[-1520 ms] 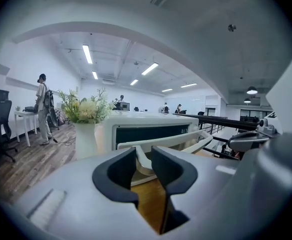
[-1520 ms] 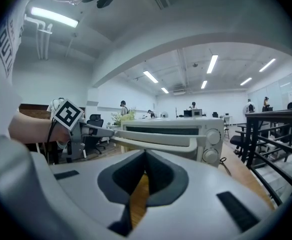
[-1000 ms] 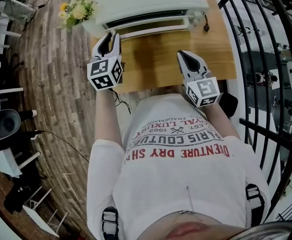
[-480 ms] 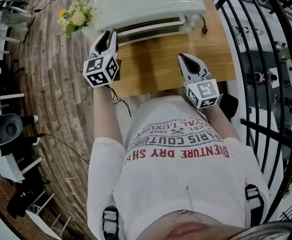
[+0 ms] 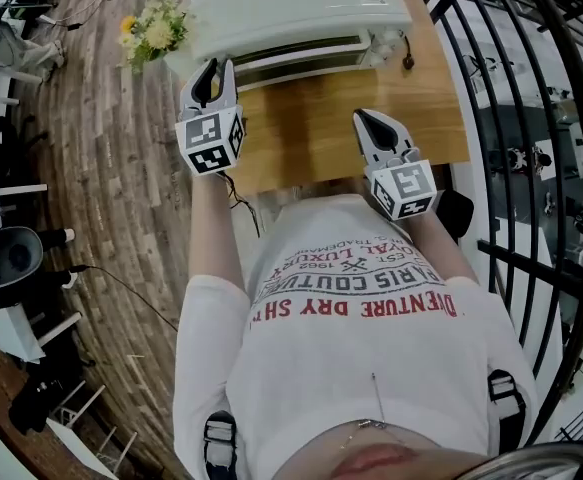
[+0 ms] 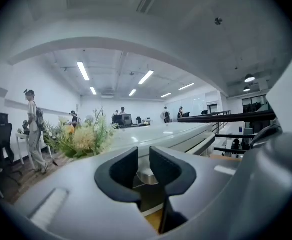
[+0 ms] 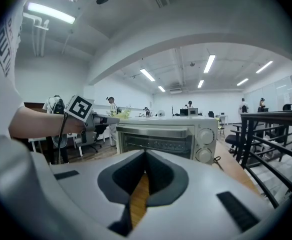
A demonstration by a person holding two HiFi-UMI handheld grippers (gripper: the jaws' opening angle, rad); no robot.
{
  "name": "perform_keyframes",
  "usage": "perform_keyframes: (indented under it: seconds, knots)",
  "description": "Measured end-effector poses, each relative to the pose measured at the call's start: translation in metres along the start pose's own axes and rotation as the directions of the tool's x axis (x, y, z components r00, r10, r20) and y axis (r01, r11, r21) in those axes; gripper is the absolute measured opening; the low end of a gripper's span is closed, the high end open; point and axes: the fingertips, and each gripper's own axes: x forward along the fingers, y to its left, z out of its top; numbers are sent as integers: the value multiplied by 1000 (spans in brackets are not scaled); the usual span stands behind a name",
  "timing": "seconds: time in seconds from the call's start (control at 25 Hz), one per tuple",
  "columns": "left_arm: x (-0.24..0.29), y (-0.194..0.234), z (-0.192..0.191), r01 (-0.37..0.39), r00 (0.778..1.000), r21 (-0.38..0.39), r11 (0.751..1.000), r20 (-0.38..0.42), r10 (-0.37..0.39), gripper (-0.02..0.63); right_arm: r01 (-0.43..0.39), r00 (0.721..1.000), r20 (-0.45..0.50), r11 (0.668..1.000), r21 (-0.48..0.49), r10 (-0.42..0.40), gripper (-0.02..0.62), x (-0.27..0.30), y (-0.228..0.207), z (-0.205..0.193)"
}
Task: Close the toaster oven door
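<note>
white toaster oven (image 5: 296, 8) stood at the far end of the wooden bench (image 5: 311, 133), its door (image 7: 158, 144) apparently shut. left gripper (image 5: 218, 68) was at its left front corner, fingers slightly apart and just closing, nothing clearly between them. right gripper (image 5: 363, 118) hovered over the bench, fingers together, empty.

The toaster oven (image 5: 296, 8) sits on the table (image 5: 311, 128), flowers (image 5: 151, 33) at left.

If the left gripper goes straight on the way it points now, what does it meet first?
Probably the door handle of the oven, at its left end, seen through the gap of the left gripper, whose jaws have just been closing on nothing. Depth is unclear.
</note>
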Motion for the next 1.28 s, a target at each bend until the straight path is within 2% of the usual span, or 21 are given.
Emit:
perform_keyframes:
  seconds: [0.12, 0.4, 0.52, 0.64, 0.84, 0.96, 1.12, 1.28]
  knots:
    - [-13, -7, 12, -1, 999, 11, 1000, 45, 0, 75, -7, 1000, -3, 1000, -1, 7, 6, -3, 2, -2]
    - [-51, -30, 10, 29, 998, -38, 999, 50, -28, 18, -29, 1000, 10, 1000, -5, 29, 5, -9, 7, -2]
    - [-67, -44, 11, 59, 997, -31, 998, 52, -57, 12, -55, 998, 25, 998, 20, 54, 5, -12, 13, 1]
    - [-81, -61, 12, 96, 994, -27, 995, 57, -95, 12, -73, 996, 46, 997, 6, 73, 5, -14, 18, 8]
    - [-111, -88, 10, 164, 985, -80, 983, 70, -158, 12, -52, 993, 105, 998, -27, 55, 5, -22, 18, 28]
    - [-123, -94, 5, 160, 985, -96, 982, 79, -153, 12, -56, 992, 112, 998, -29, 59, 5, -25, 18, 31]
    - [-134, -91, -2, 112, 991, -135, 985, 94, -100, 12, -76, 993, 93, 996, -37, 79, 5, -29, 22, 26]
    - [-140, -91, 0, 92, 993, -125, 988, 90, -82, 12, -96, 991, 92, 993, -64, 102, 5, -32, 26, 28]
